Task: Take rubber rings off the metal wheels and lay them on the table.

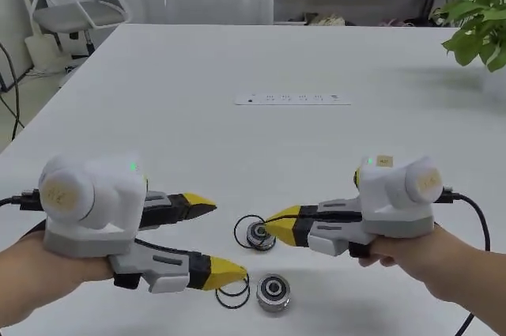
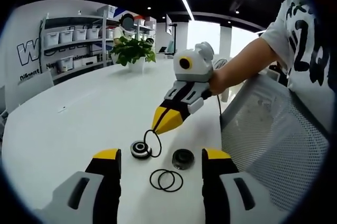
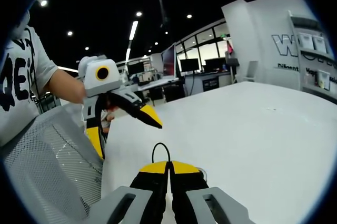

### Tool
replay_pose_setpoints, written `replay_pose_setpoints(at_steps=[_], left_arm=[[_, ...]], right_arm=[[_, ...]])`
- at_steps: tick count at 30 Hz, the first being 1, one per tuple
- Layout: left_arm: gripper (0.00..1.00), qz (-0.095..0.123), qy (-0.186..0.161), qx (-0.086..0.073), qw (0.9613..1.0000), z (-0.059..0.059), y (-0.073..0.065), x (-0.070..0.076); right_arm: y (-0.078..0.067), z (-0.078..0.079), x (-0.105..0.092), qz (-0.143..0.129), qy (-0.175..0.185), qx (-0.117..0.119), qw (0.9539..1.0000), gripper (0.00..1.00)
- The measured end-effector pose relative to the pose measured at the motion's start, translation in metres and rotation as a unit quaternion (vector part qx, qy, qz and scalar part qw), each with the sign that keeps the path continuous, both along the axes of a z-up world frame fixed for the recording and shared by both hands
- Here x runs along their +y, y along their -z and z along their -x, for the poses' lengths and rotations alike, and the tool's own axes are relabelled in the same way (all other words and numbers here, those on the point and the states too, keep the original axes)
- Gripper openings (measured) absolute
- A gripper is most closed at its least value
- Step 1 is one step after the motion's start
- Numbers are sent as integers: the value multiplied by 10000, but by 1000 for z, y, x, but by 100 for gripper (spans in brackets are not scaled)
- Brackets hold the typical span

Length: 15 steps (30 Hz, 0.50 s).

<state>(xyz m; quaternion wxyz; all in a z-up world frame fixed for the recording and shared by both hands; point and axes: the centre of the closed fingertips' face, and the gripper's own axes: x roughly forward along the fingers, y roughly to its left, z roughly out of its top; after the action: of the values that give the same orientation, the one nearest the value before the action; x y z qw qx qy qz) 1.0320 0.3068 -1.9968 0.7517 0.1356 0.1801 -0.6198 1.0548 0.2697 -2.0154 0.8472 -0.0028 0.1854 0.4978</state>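
Right gripper (image 1: 273, 229) clenched on a rubber ring (image 1: 236, 229) at a metal wheel (image 1: 259, 235); left gripper (image 1: 224, 239) released.
The white table (image 1: 332, 59) carries all parts at its near edge. Left gripper jaws stand wide apart, grasping nothing, either side of the work area. The held ring loops from the closed right tips around the wheel, touching it. A second wheel (image 1: 273, 288) sits nearer the person, bare. Two loose rings (image 1: 232, 294) lie overlapping on the table just beside it.

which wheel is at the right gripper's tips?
The farther wheel, where the shut right gripper pinches a rubber ring. The nearer wheel lies beside two loose rings.
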Motion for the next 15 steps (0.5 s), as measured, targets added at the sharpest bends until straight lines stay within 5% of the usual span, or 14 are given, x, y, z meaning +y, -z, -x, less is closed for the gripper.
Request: replay_pose_setpoints(at_steps=[15], left_arm=[[66, 16, -70, 67, 10000, 10, -1, 16]], right_arm=[[3, 16, 15, -61, -305, 167, 9994, 0]])
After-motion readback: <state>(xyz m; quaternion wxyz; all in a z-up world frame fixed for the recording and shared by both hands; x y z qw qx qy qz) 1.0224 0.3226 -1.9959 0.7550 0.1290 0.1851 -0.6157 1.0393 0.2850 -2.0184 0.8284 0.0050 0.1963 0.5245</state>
